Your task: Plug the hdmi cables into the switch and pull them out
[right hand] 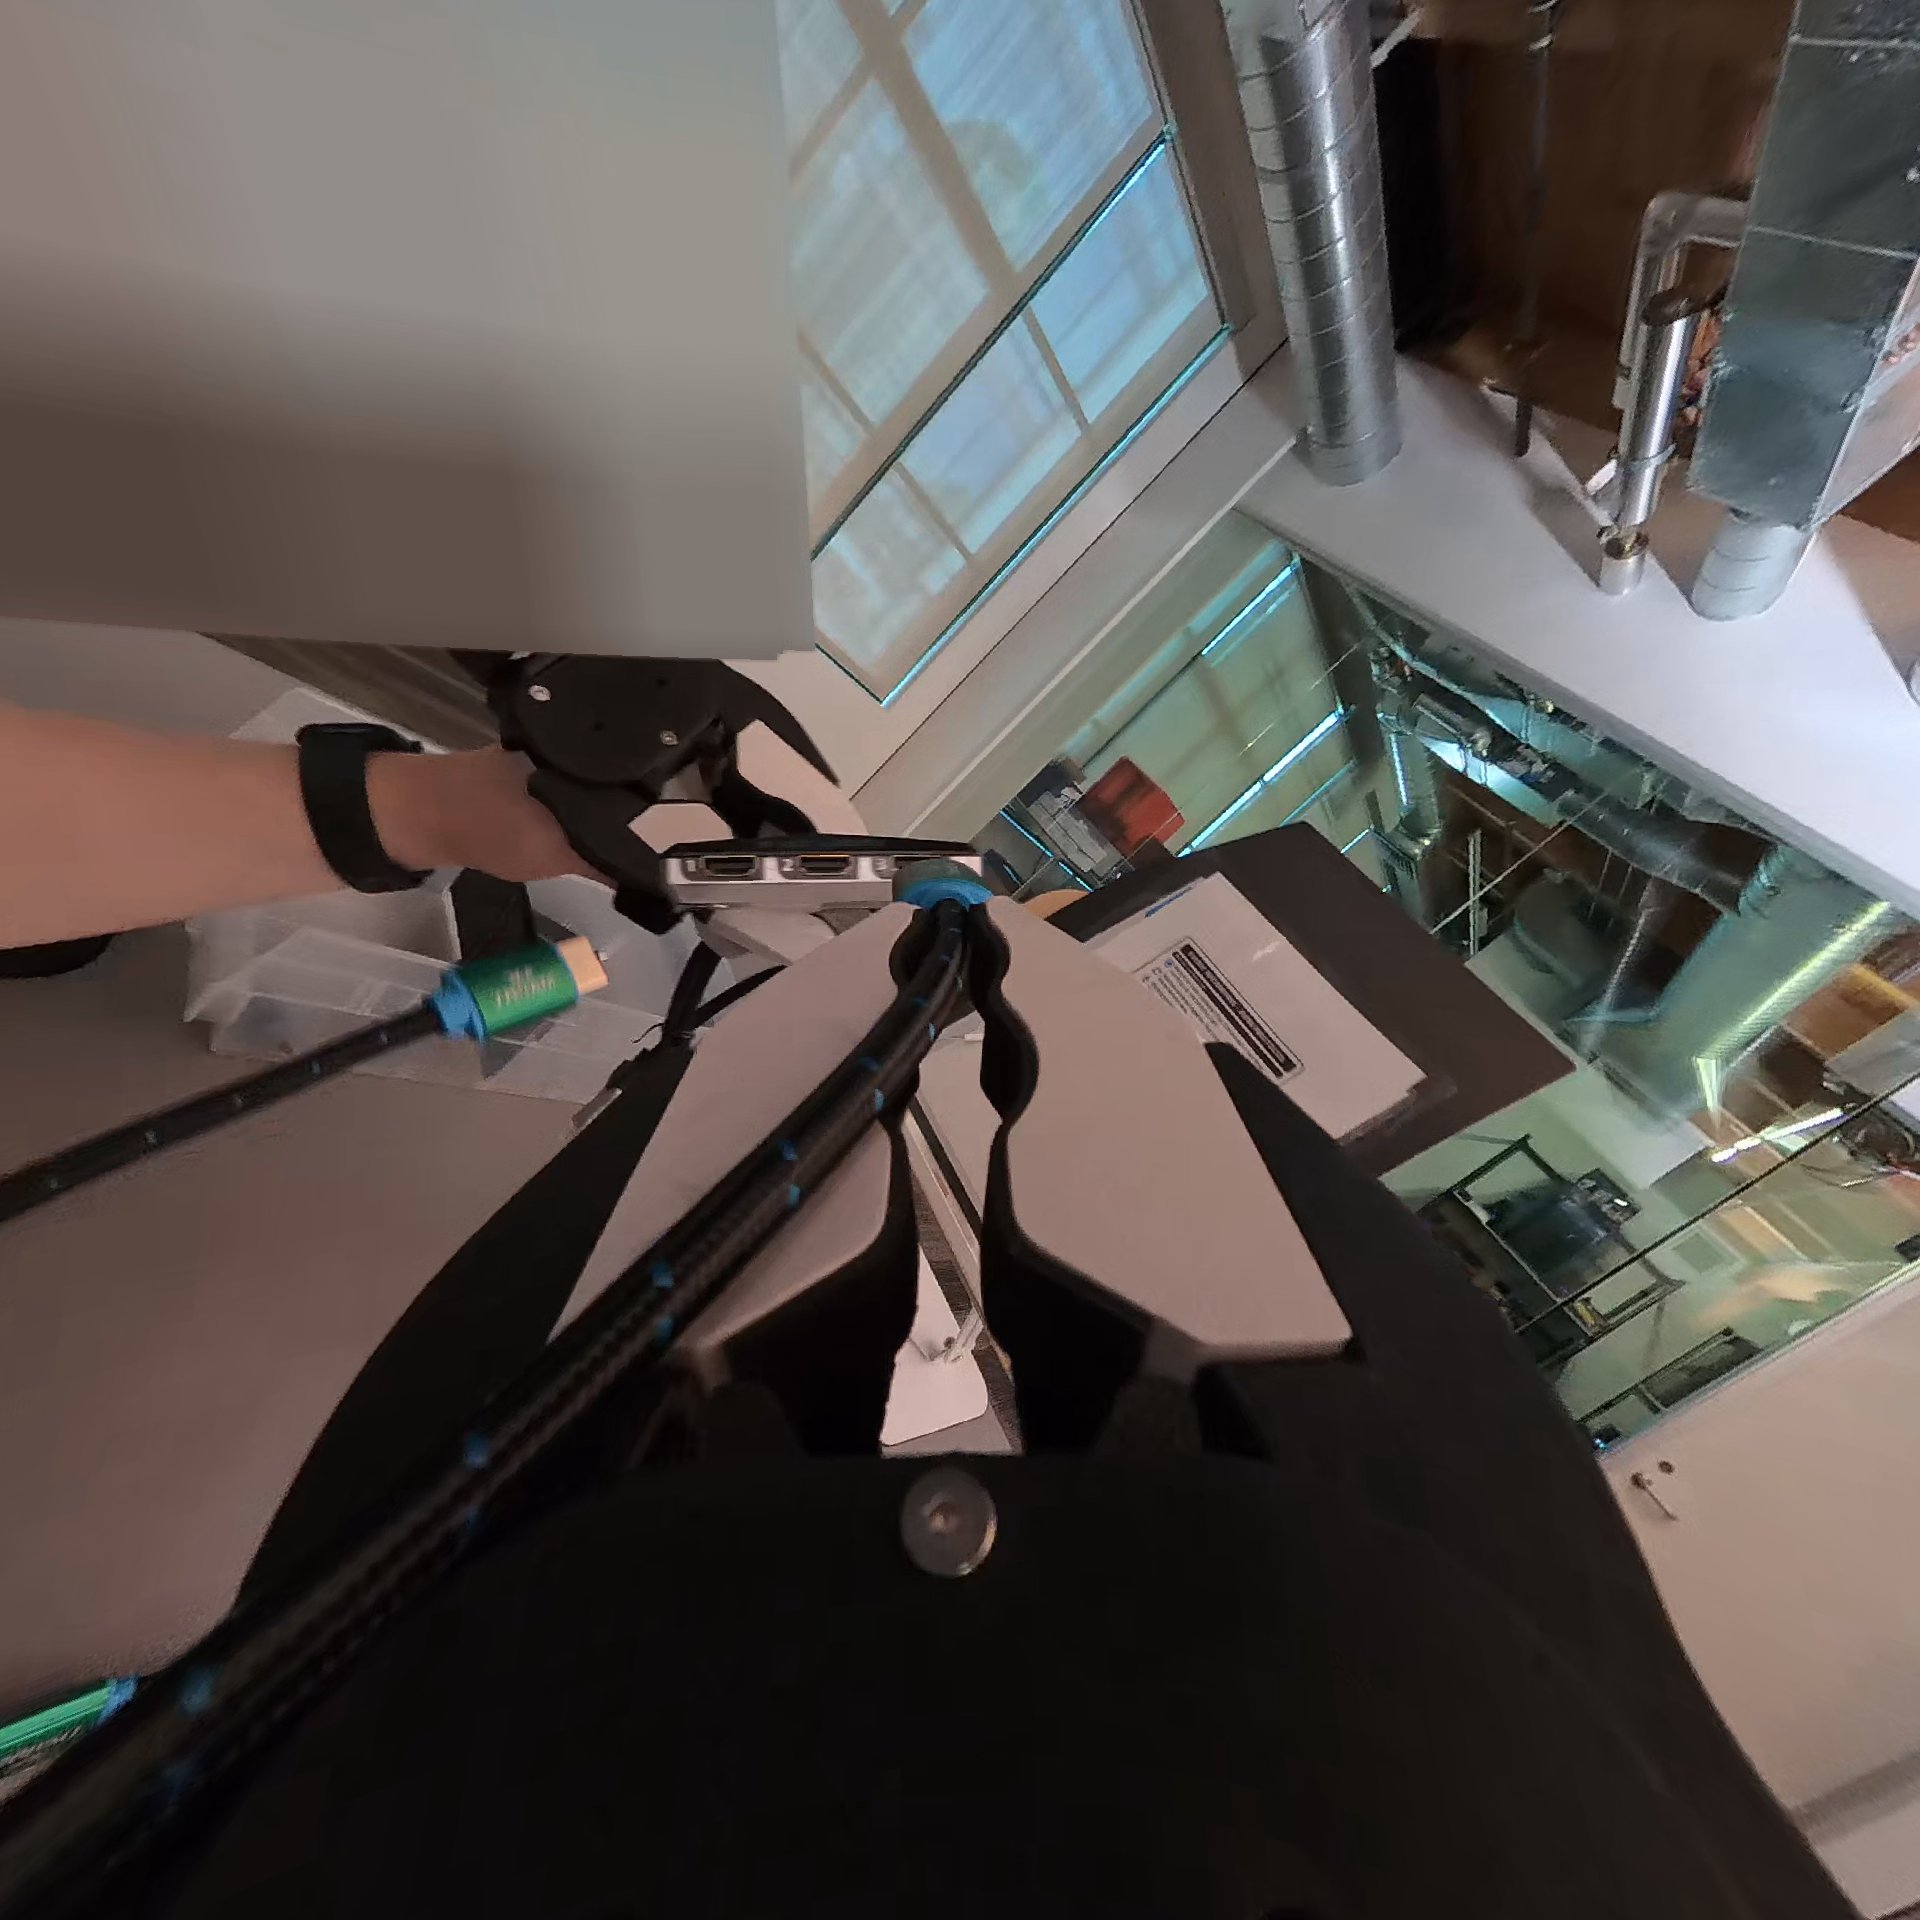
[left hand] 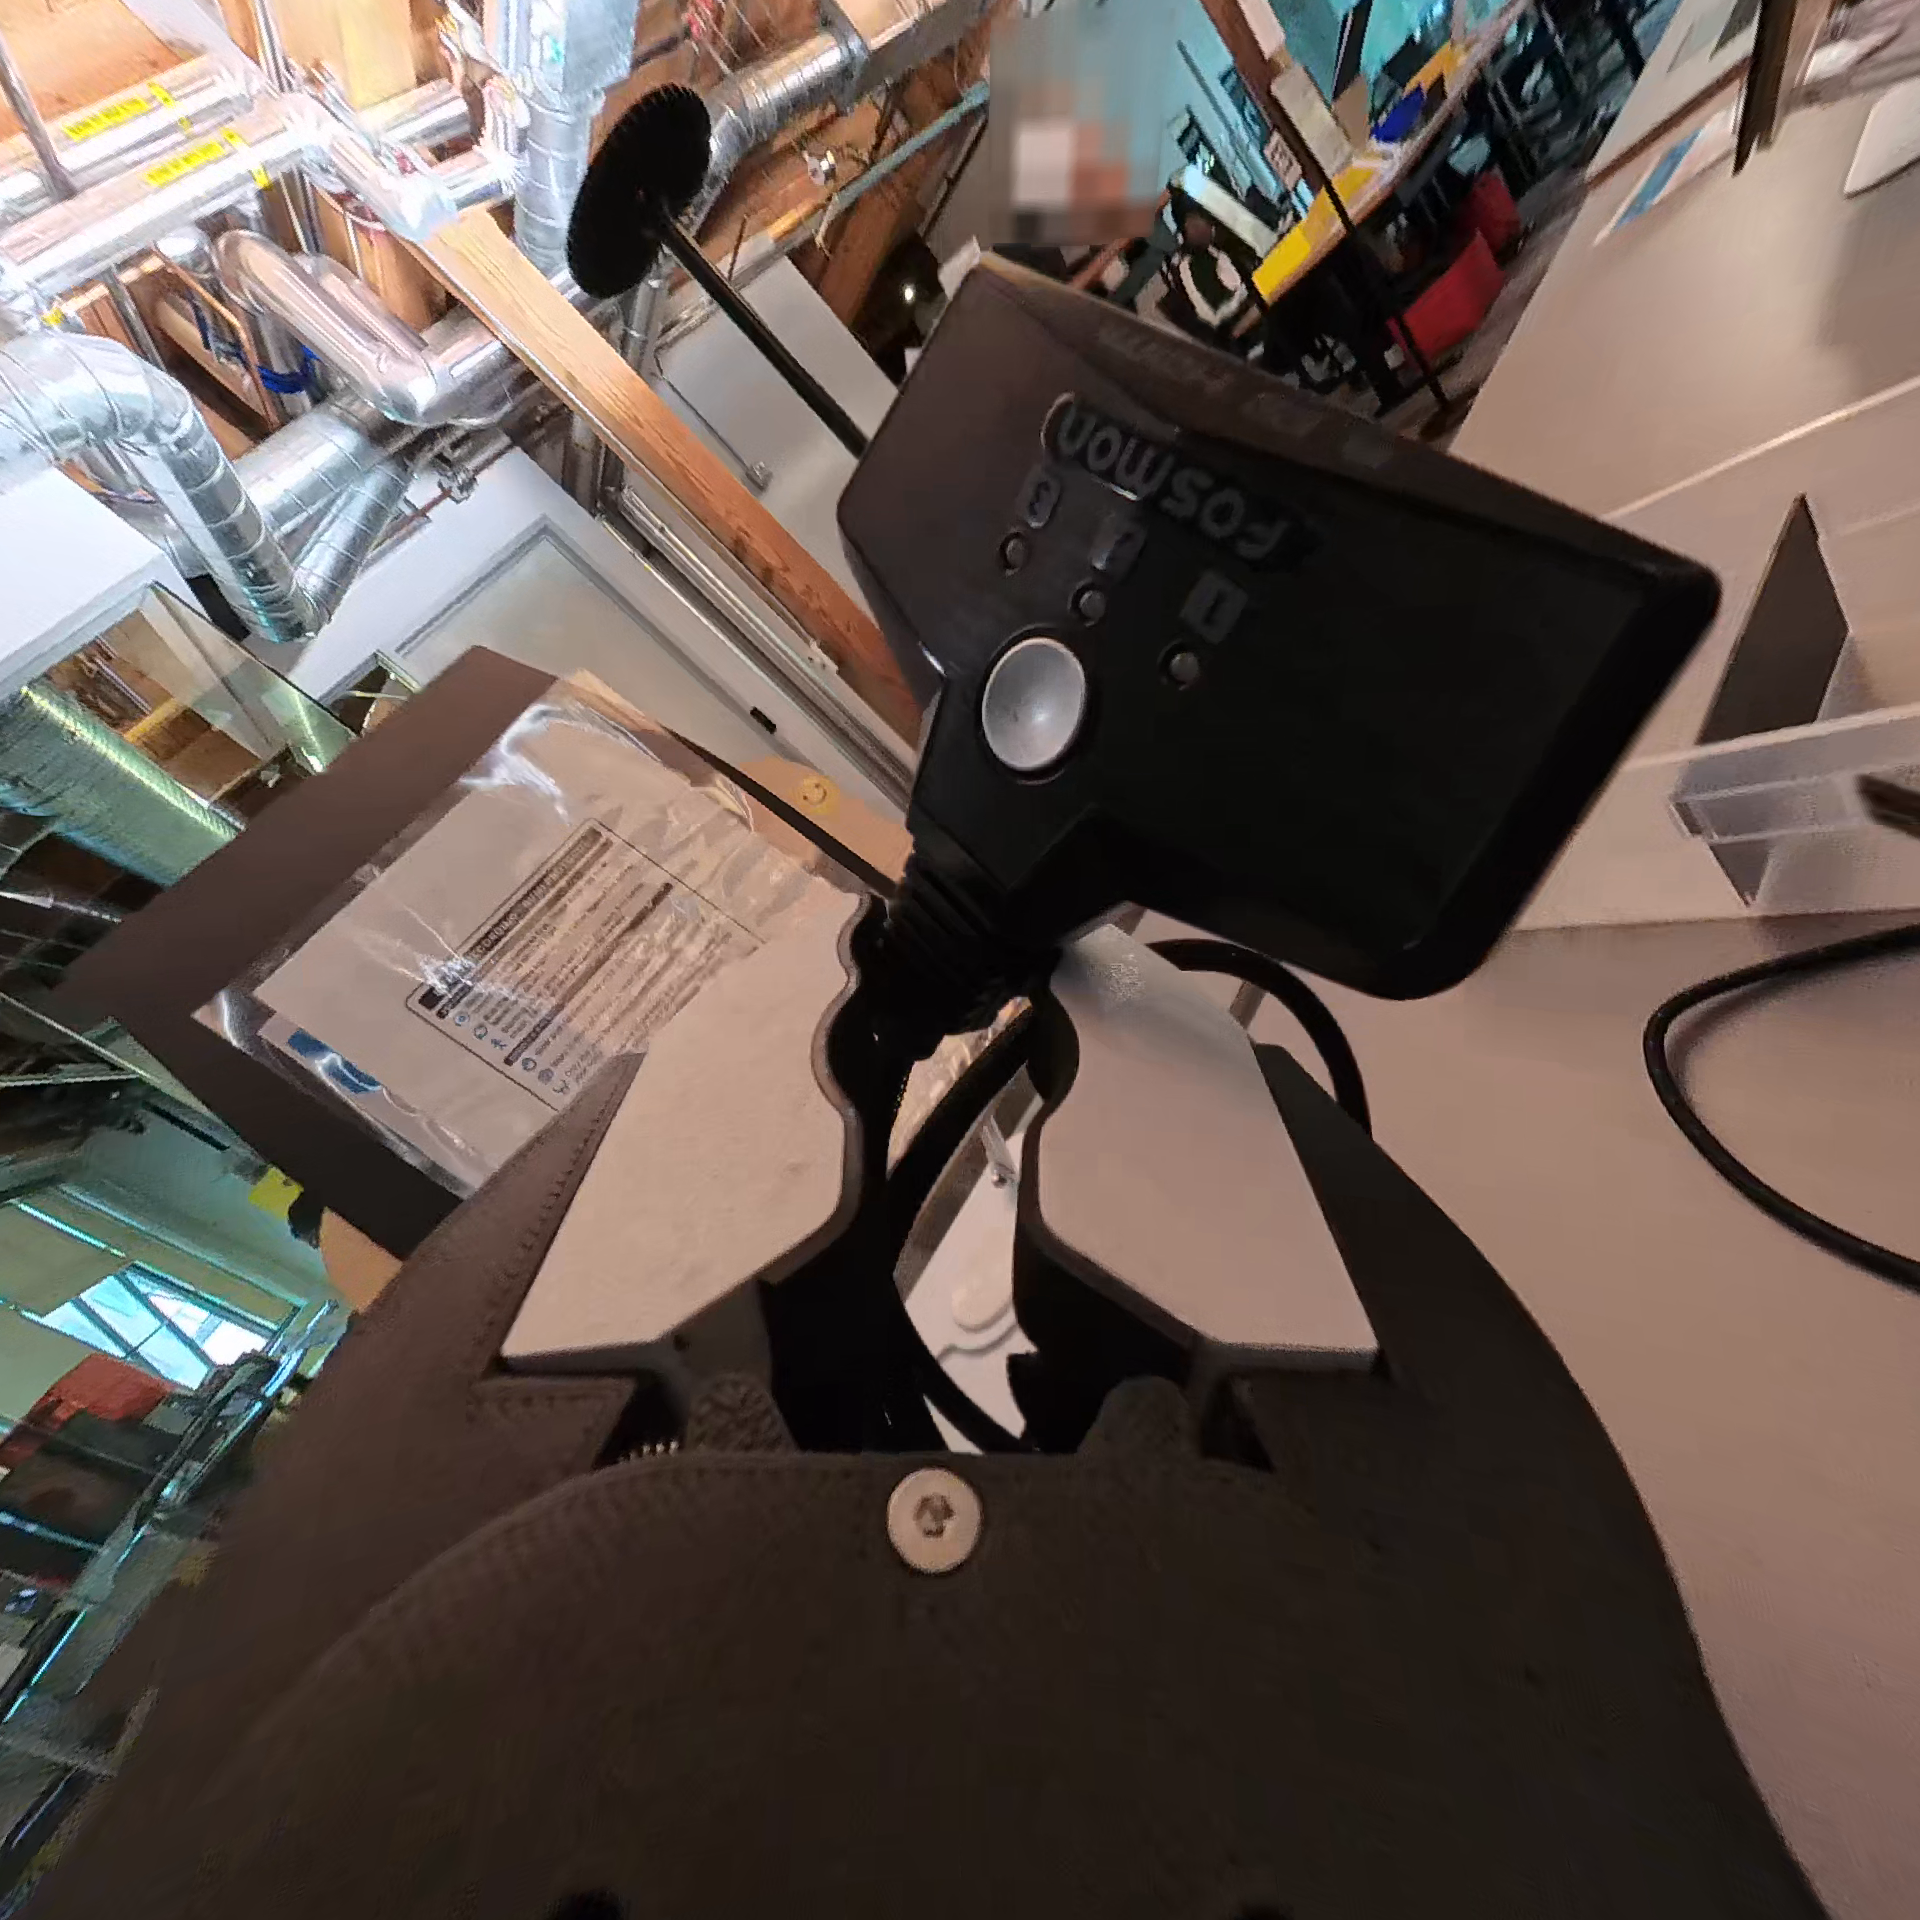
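In the left wrist view, my left gripper (left hand: 935,987) is shut on the cable neck of the black HDMI switch (left hand: 1278,675) and holds it up in the air, button face toward the camera. In the right wrist view the switch (right hand: 790,878) shows its row of ports, with the left gripper (right hand: 665,873) at its left end. My right gripper (right hand: 951,935) is shut on a black braided HDMI cable (right hand: 727,1216). That cable's blue-collared plug (right hand: 935,891) sits at the rightmost port; how deep is hidden. A second cable with a green plug (right hand: 514,987) hangs loose to the left.
A person's hand with a black wristband (right hand: 353,805) holds the left gripper. A dark-framed panel wrapped in plastic film (left hand: 499,935) stands behind the switch. A black cable (left hand: 1714,1122) and a clear stand (left hand: 1787,810) lie on the table. A clear plastic box (right hand: 312,977) sits below the hand.
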The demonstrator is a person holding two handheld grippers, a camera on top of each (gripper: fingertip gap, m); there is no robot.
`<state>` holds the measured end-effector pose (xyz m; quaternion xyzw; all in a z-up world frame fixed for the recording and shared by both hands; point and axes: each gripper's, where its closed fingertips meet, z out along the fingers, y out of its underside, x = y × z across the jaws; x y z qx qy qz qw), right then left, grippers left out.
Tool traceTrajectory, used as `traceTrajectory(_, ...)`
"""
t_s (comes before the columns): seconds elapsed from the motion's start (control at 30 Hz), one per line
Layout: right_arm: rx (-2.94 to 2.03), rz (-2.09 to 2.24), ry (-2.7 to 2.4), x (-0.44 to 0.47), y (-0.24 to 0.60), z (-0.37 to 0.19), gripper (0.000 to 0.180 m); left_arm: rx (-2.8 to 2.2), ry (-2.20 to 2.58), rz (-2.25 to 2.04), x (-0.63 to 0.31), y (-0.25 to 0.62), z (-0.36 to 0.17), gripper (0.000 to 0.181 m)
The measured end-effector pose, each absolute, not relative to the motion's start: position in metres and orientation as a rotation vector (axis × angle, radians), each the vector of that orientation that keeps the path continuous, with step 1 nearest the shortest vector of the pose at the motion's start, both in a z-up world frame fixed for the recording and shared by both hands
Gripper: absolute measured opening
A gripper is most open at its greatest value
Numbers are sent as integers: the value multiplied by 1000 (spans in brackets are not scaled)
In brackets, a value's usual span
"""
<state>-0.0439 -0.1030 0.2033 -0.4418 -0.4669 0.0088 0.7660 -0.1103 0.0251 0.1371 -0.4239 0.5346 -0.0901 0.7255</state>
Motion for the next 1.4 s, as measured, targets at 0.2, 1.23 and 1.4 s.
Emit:
traceTrajectory(0.2, -919, -150, -1036, -52, -110, 204, 7, -849, 1166, -262, -102, 7, 148, 25)
traceTrajectory(1.23, -954, -150, -1168, -77, -120, 189, 7, -795, 1158, -173, -99, 0, 152, 25)
traceTrajectory(1.4, -954, -126, -1177, -81, -119, 187, 7, -791, 1147, -162, -99, -1, 154, 25)
